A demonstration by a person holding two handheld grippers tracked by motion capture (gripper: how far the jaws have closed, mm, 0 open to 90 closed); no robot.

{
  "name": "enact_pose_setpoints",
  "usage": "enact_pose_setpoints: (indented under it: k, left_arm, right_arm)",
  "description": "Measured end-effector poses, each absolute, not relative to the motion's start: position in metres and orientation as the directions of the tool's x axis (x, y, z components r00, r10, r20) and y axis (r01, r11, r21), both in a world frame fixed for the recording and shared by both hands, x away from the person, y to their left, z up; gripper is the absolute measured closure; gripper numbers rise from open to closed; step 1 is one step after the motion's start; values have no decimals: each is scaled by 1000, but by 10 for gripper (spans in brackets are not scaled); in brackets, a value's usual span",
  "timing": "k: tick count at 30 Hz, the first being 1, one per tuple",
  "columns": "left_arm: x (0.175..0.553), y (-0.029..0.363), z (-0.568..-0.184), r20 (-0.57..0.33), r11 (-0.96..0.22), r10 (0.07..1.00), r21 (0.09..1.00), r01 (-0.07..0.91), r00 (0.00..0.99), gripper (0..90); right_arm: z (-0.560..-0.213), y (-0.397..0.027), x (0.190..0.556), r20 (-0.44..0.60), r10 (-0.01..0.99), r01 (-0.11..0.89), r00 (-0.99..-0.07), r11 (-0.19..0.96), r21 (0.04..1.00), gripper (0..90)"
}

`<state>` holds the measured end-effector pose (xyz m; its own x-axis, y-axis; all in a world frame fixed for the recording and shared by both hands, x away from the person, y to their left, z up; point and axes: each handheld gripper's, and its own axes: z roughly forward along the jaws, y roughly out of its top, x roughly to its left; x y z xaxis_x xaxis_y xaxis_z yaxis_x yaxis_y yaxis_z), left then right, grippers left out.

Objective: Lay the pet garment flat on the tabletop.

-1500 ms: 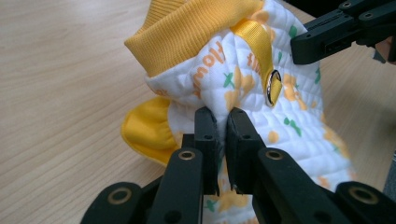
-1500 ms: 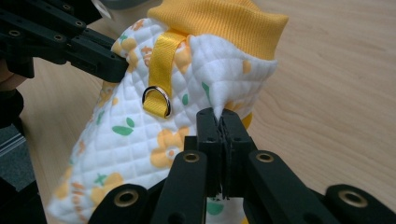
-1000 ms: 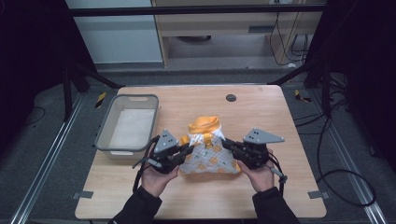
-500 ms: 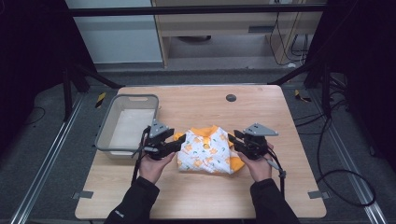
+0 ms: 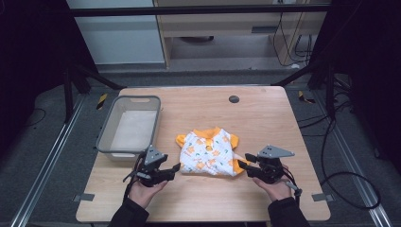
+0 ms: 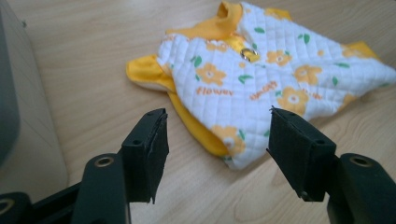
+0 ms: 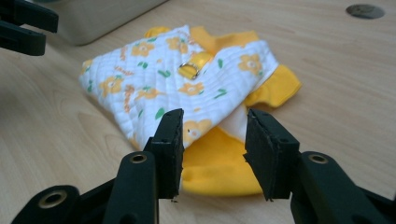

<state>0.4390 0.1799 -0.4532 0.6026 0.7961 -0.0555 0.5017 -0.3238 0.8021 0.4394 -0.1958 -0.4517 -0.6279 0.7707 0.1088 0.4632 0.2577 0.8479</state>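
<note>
Quilted floral garment (image 5: 208, 152) lying flat at the table's (image 5: 265, 118) centre.
Left gripper (image 5: 176, 168) and right gripper (image 5: 242, 163) flank it, jaws apart, holding nothing; grey bin (image 5: 105, 132) at left.

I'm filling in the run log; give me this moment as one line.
garment: flat on table | left gripper: open, beside garment | right gripper: open, at garment's edge | bin: empty

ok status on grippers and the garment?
Left gripper open, right gripper open, both just off the hem. Flower-print garment flat on table, unheld. Grey bin to its left, nothing in the way.
</note>
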Motion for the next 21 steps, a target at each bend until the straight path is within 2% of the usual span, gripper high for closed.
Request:
enact_pose_setpoints:
  k: [12,17,21]
  left_arm:
    - [442,171,-479,-52,-382,774,756,531,631,363]
    - [446,164,-486,-58,-399,765,739,543,642,400]
    - [448,158,-492,-65,-409,752,733,543,656,464]
  right_arm:
    - [-478,-178,434,123,728,501,-675,329,801,550]
    - [-481,-171,433,115,705,487,-700,354,799,544]
    - [-487,-162,434,98,695,488,-712,390,781,542]
